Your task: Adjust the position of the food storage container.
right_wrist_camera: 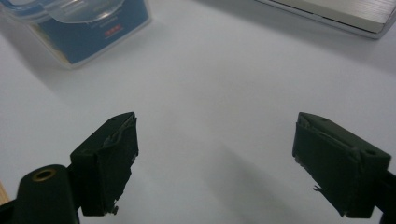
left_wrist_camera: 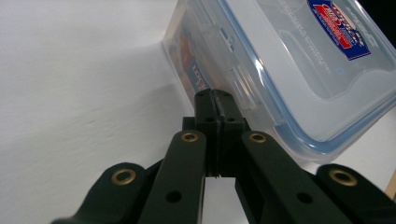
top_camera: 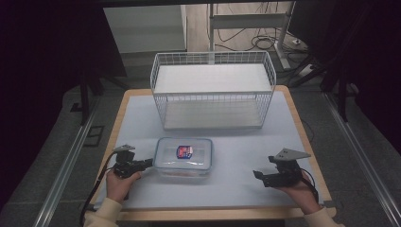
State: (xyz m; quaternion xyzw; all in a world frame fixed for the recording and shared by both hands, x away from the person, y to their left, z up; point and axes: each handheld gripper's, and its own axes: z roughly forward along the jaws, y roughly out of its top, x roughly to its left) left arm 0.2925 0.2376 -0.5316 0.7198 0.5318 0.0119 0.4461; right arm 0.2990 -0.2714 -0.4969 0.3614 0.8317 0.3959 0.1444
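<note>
A clear plastic food container (top_camera: 183, 157) with a blue-edged lid and a red and blue label sits on the table's near middle. My left gripper (top_camera: 147, 163) is shut, its tips right at the container's left side; whether they touch it I cannot tell. In the left gripper view the closed jaws (left_wrist_camera: 215, 95) point at the latch on the side of the container (left_wrist_camera: 289, 60). My right gripper (top_camera: 259, 176) rests open near the table's front right, apart from the container. The right gripper view shows the wide-apart fingers (right_wrist_camera: 109, 163) over bare table, with the container (right_wrist_camera: 79, 28) at the upper left.
A white wire basket (top_camera: 213, 90) stands at the back of the table, behind the container. The light mat (top_camera: 236, 184) covers the wooden table top. Dark floor, cables and table legs lie beyond the far edge.
</note>
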